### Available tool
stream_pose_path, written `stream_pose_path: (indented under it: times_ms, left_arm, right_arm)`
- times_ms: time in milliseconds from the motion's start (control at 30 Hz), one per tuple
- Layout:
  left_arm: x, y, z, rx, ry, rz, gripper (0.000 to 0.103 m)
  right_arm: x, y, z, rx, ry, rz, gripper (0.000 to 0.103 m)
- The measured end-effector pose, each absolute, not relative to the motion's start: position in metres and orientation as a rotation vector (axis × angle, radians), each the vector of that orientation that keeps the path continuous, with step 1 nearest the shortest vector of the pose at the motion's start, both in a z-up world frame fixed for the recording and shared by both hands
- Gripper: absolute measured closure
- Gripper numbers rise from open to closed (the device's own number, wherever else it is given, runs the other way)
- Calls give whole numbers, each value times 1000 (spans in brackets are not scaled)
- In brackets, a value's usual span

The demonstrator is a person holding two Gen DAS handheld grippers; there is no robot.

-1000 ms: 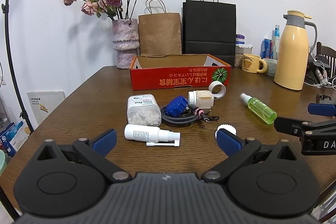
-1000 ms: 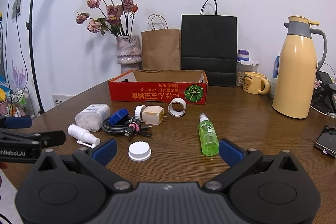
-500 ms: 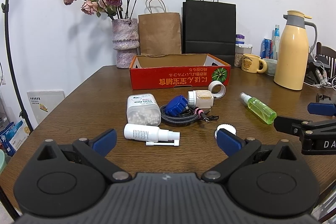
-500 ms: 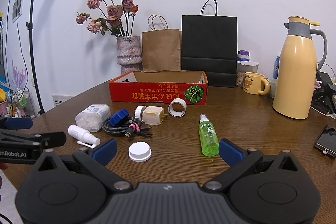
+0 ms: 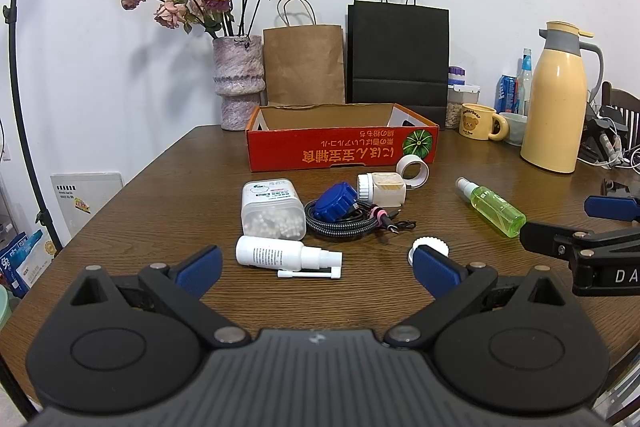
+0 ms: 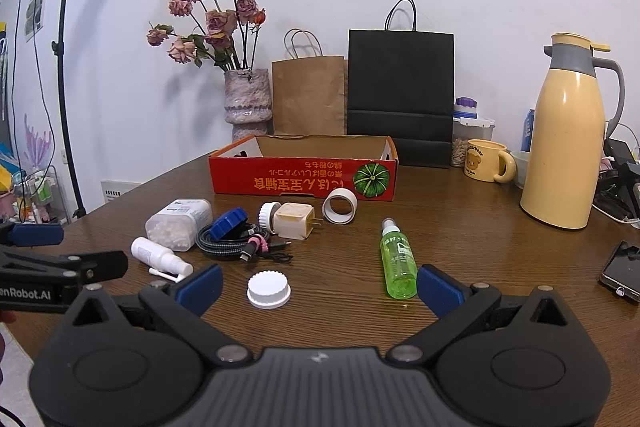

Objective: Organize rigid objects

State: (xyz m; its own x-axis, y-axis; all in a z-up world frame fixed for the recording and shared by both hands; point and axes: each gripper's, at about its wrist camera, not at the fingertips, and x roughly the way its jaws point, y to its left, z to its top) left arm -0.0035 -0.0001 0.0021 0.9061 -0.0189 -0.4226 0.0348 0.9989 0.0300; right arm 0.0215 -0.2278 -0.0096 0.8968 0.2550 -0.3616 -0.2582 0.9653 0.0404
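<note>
I hold both the left gripper [image 5: 316, 269] and right gripper [image 6: 319, 285] with jaws wide above the counter's [image 6: 480, 243] near edge, gripping nothing.

Left gripper [image 5: 316, 269]: my matte black tongs, with a ribbed housing nearest the lens and a small pale emblem at its centre.
Left fingers [image 5: 200, 265]: blue pads on black angular linkage arms.
Left pivots: two large black discs with faint raised circles; silver rivets at the joints.
Right gripper [image 6: 318, 289]: my matching black body with the same ribbed centre and emblem.
Right fingers [image 6: 438, 289]: blue rectangular pads on black arms with triangular cut-outs.
Markings: white lettering "DA" on the right tongs seen from the left camera; "nRobot.AI" on the left tongs seen from the right camera.
Side profile: slim black bars, silver screws, blue pad above.
</note>
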Motion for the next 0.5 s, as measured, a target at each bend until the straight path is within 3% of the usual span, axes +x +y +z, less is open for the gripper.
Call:
stream_pose_path:
  times_ms: [500]
  left_arm:
    - [-4,0,2,36,435,-28,0]
  right_arm:
    - [19,-226,-6,-13,366,268,0]
